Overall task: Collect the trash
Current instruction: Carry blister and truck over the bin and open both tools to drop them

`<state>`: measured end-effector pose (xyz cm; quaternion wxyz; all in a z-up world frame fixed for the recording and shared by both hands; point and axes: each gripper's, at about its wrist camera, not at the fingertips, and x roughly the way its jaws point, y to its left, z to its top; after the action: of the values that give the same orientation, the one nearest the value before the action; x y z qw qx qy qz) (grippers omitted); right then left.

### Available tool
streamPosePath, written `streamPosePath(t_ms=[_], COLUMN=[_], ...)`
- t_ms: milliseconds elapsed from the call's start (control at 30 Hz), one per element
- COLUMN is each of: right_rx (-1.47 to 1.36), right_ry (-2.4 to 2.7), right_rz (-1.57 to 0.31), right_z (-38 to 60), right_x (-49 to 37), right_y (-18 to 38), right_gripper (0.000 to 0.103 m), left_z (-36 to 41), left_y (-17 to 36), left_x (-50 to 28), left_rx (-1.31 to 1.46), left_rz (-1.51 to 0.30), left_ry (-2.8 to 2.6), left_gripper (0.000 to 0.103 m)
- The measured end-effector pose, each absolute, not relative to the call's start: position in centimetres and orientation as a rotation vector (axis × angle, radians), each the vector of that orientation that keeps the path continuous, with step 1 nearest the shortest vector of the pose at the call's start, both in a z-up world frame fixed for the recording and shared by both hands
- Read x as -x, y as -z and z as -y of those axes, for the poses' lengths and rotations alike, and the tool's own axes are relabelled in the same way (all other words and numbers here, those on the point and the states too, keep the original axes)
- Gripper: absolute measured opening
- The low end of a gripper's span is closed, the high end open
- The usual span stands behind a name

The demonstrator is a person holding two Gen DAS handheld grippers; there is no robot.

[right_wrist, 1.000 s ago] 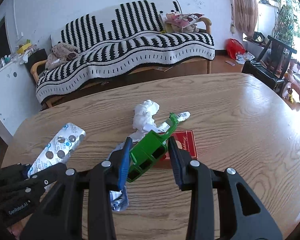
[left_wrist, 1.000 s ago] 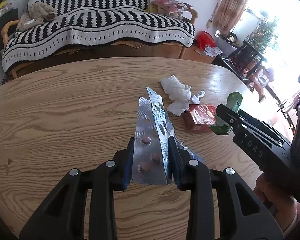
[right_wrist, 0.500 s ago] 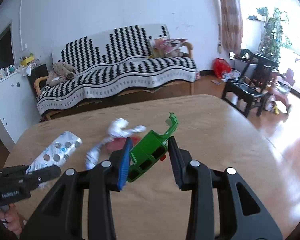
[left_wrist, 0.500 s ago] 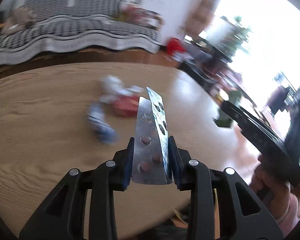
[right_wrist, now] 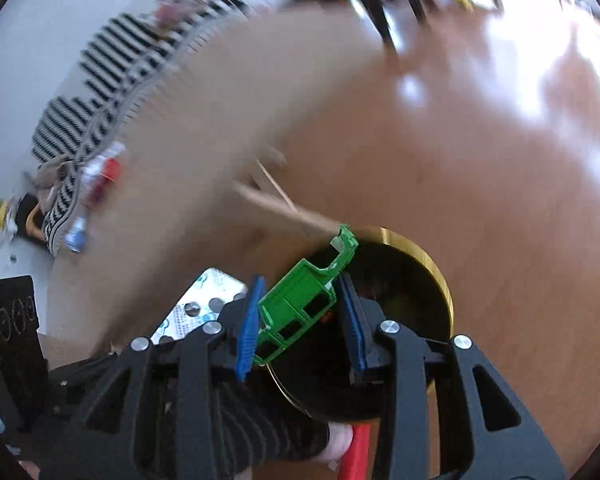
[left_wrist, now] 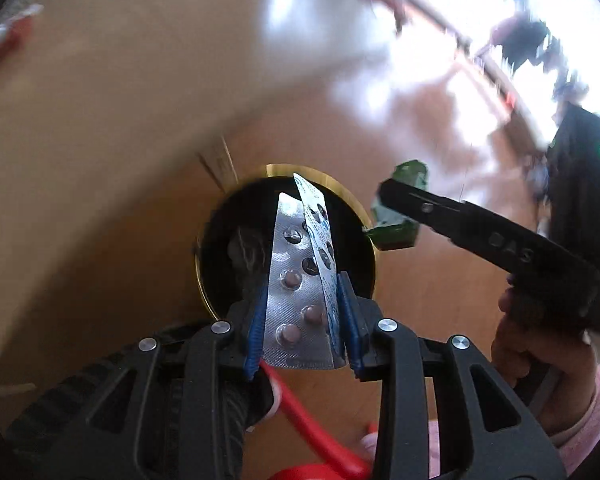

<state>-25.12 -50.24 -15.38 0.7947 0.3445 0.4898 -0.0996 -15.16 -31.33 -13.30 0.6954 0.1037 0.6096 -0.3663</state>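
Left gripper (left_wrist: 302, 332): clamped on two silver blister packs (left_wrist: 300, 280), blue pads (left_wrist: 256, 332) pressing both sides; packs upright, tips over the mouth of the bin (left_wrist: 364, 216); Right gripper (right_wrist: 300, 316): closed on a green plastic piece (right_wrist: 300, 304), piece tilted, upper end reaching the bin's near rim; Bin: round, dark inside, gold-rimmed, standing on the wooden floor (right_wrist: 500, 200) below both grippers; Just beyond: table edge (right_wrist: 220, 140), blurred; On the table: remaining litter (right_wrist: 100, 176), red and white, indistinct; Farthest: striped sofa cover (right_wrist: 112, 60) against the wall.
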Motion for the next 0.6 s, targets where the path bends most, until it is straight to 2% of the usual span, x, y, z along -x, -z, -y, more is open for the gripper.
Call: streamPosePath(t_ms=[167,467,500,533,567,600], right_rx=[-0.783,-0.749,-0.754,-0.766,-0.785,-0.808], right_ry=[0.255,0.264,0.266,0.274,0.29,0.296], right_rz=[-1.108,-1.11,-1.102,-1.092,-1.083,-1.059], right_z=[51.2,51.1,51.3,51.6,52.0,52.4], right_x=[26.2,25.7,25.8,25.6,25.7,25.9], right_y=[19.5,18.1,17.8,17.5,17.0,16.5], right_gripper=[0.037,0.037,0.039,0.047,0.075,0.094], left_z=[32.3,32.5,32.6,32.9,33.5,33.7], left_y=[14.4,15.1,15.0,15.1,15.3,15.2], left_x=[14.6,15.0,15.3,15.4,16.1,16.4], left_rx=[-0.312,-0.339,-0.355,-0.375,-0.4,-0.414], left_rz=[-1.346,-1.355,-1.35,-1.35,-1.344,-1.324], left_ry=[0.788,0.802,0.803,0.804,0.796,0.791], left_gripper=[0.032,0.033,0.038,0.05,0.08,0.094])
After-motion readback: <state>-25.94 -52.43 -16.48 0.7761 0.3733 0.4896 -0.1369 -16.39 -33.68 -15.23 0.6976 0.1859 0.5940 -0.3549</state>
